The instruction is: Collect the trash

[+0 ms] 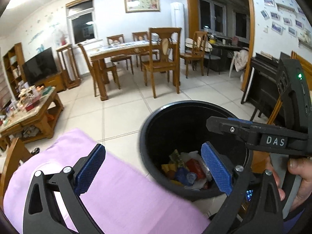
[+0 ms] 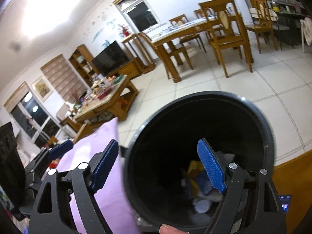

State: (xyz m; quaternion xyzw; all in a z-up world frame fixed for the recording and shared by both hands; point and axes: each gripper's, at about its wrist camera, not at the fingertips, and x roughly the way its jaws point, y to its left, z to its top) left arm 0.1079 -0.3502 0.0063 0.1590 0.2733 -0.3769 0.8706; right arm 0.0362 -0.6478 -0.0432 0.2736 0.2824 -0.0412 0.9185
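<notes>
Both grippers hang over the black bin (image 1: pixel 148 136), jaws wide apart and empty. The left gripper (image 1: pixel 154 167) shows the right gripper (image 1: pixel 230 125) labelled "DAS". Trash (image 1: pixel 187 169) lies at the bottom, perhaps wrappers; print unreadable. Pink cloth (image 1: pixel 120 195) lies left.

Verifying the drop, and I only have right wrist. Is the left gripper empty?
Observer: Yes. The left gripper is open, with nothing between its pads.
Operator: Bin contents? It's a blur here.
Observer: In the left wrist view, a red packet and a yellow wrapper lie in the bottom of the black bin.
Operator: Is the right unit powered?
Observer: A green light is lit on the body of the right gripper. Its jaws are open and empty too.
</notes>
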